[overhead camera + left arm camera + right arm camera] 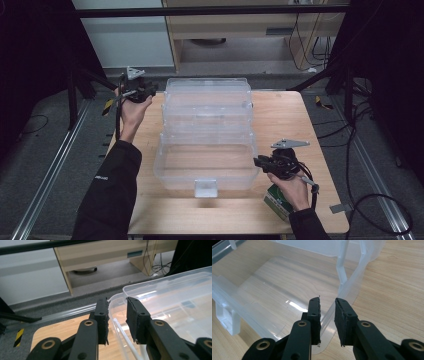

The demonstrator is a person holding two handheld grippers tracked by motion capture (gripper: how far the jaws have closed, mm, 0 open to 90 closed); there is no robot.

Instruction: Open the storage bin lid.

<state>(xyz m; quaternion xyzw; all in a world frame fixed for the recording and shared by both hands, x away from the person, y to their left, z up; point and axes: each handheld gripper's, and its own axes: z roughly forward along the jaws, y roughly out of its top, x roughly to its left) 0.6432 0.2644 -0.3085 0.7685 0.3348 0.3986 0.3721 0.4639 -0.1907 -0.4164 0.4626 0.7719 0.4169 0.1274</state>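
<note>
Right gripper (327, 322) jaws narrow astride front bin's rim, grip unclear | left gripper (117, 322) jaws parted astride rear tray's corner | clear tiered box (207, 135) fanned open mid-counter (280, 115) — closing left.

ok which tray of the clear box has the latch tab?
The nearest, lowest tray: a latch tab hangs from its front wall; the trays behind show none.

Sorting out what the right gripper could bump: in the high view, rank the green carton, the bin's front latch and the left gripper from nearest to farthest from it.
From the right gripper:
1. Green carton, just below it, under the hand.
2. Front latch, to its left.
3. Left gripper, far corner, upper left.
</note>
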